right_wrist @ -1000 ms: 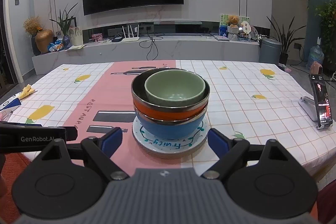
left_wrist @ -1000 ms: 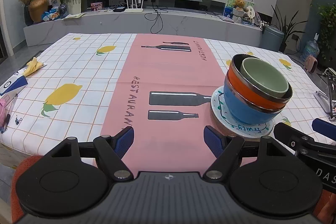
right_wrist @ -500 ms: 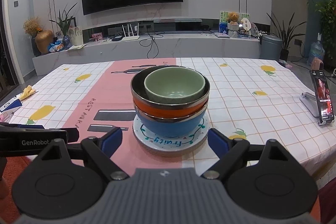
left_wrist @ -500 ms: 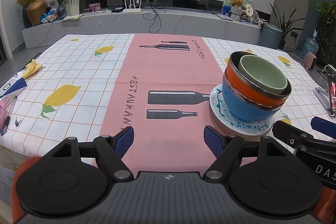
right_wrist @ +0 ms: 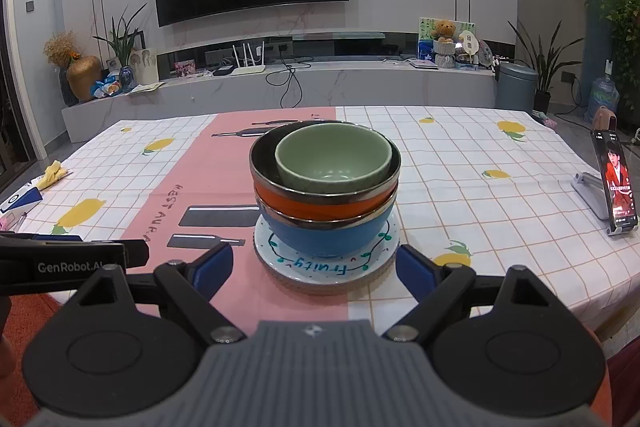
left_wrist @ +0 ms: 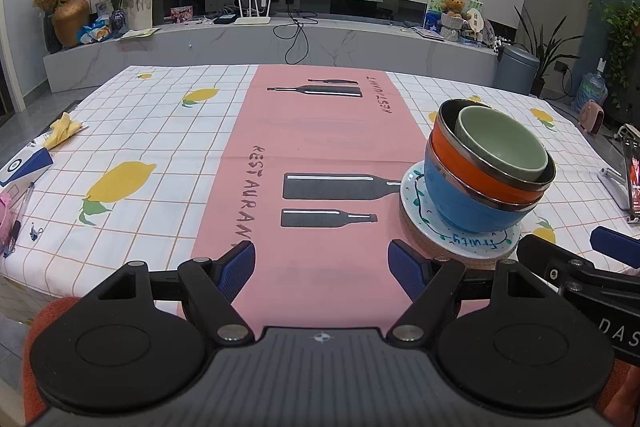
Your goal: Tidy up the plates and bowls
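Observation:
A stack stands on the table: a green bowl (right_wrist: pixel 334 163) inside an orange bowl (right_wrist: pixel 324 206), inside a blue bowl (right_wrist: pixel 328 239), on a white "Fruity" plate (right_wrist: pixel 326 267) over a cork mat (right_wrist: pixel 320 285). The stack also shows in the left wrist view, at right: green bowl (left_wrist: pixel 500 143), orange bowl (left_wrist: pixel 472 175), blue bowl (left_wrist: pixel 468 211), plate (left_wrist: pixel 420 207). My right gripper (right_wrist: pixel 314 269) is open and empty, just in front of the plate. My left gripper (left_wrist: pixel 322 265) is open and empty, over the pink runner left of the stack.
A phone on a stand (right_wrist: pixel 614 183) is at the table's right. A blue-white box (left_wrist: pixel 24 165), yellow cloth (left_wrist: pixel 64 127) and pens (left_wrist: pixel 18 223) lie at the left edge. The table's front edge (right_wrist: pixel 520 299) is close below the grippers.
Both grippers have drawn back and risen slightly from the stack; both stayed open. The stack has not moved.

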Tool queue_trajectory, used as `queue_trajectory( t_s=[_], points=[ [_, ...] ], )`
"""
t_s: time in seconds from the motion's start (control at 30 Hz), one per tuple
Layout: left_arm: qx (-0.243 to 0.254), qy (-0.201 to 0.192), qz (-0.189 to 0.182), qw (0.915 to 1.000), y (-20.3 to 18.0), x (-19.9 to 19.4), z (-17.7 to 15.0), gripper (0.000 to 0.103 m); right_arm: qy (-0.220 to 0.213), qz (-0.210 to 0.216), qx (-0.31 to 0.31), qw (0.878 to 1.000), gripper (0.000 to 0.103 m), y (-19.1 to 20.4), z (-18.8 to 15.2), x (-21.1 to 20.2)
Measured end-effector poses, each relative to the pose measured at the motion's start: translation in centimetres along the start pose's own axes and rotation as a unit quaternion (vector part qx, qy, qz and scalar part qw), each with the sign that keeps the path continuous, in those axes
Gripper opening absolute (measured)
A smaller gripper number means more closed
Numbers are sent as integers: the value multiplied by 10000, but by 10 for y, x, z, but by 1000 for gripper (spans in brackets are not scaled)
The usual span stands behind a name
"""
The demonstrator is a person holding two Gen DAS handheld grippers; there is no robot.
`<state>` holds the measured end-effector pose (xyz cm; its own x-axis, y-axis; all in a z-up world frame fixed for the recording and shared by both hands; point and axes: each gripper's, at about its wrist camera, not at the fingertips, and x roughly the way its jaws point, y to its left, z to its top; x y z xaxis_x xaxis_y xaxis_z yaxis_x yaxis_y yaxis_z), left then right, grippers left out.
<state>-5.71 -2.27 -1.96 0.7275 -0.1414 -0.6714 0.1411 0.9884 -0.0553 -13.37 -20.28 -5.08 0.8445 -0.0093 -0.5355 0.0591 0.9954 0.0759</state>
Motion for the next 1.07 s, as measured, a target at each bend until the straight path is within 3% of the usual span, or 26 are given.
queue_trajectory(
  t_s=[1.07],
  points=[
    [53,-19,26,10000,-1,-2,0,89,90,27,30,10000,87,0,-3,5]
  ],
)
